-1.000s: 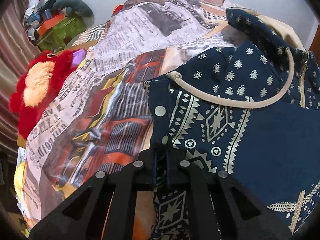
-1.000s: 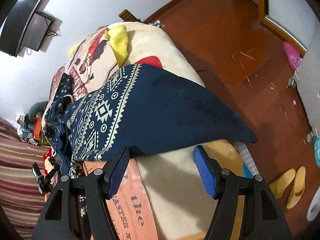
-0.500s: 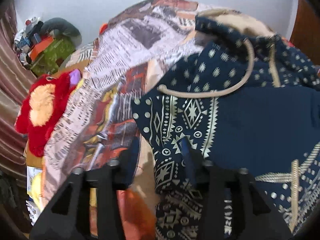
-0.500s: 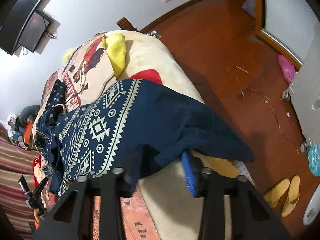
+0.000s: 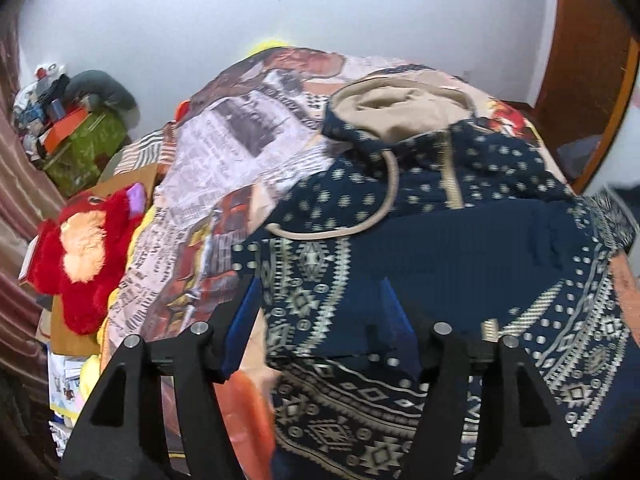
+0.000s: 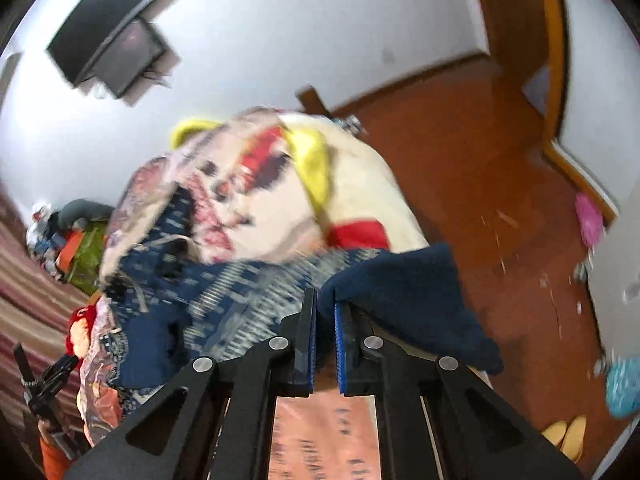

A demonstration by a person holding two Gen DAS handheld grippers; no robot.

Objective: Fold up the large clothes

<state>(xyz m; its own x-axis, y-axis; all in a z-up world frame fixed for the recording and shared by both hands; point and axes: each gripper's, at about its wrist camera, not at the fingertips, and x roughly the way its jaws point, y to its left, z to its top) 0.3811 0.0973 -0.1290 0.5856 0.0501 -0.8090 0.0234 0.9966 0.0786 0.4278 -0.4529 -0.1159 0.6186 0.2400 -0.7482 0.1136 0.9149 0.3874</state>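
A navy hoodie with cream geometric print, a beige-lined hood and a drawstring lies on the printed bedspread. My left gripper hovers over its patterned front. The jaws are opening, their pads are clear of the cloth, and the fabric lies below the gap. In the right wrist view my right gripper is shut, pinching a plain navy edge of the hoodie near the bed's side, and the cloth hangs off the tips.
A red plush toy and a green box piled with clutter sit left of the bed. A wall-mounted TV hangs above. Right of the bed the wooden floor holds yellow slippers and a pink shoe.
My left jaws have spread and let go of the hoodie's front while rising. My right jaws have closed on the navy edge and lifted it; both views tilted up.
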